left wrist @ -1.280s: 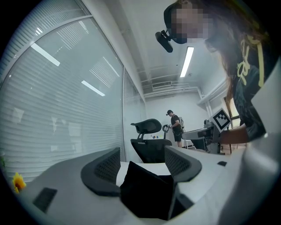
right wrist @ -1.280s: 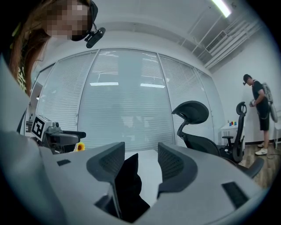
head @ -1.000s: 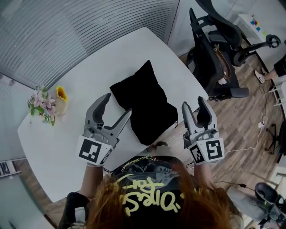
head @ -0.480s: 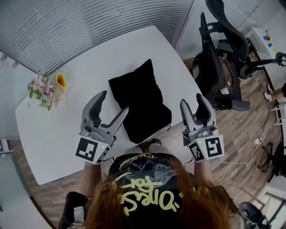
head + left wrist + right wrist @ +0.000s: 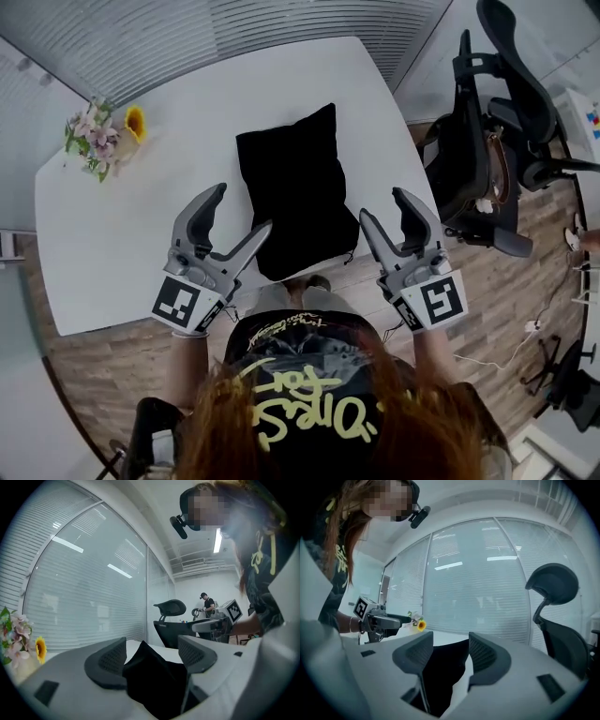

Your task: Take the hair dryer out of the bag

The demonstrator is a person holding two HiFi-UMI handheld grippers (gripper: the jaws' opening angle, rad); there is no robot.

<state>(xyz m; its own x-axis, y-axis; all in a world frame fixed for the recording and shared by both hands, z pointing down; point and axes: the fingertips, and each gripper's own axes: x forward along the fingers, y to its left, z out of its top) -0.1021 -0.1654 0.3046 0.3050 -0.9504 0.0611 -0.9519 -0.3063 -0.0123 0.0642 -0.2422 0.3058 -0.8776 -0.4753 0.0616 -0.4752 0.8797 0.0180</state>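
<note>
White table (image 5: 141, 234) bears black bag (image 5: 295, 202), lengthwise near-to-far.

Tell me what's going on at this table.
A person stands at the white table with a two-jaw gripper in each hand. A black bag lies flat on it, and no hair dryer shows yet. The left gripper and the right gripper sit either side of the bag's near end, both open and gripping nothing. The left jaws have just been opening wider. The job looks barely begun.
</note>
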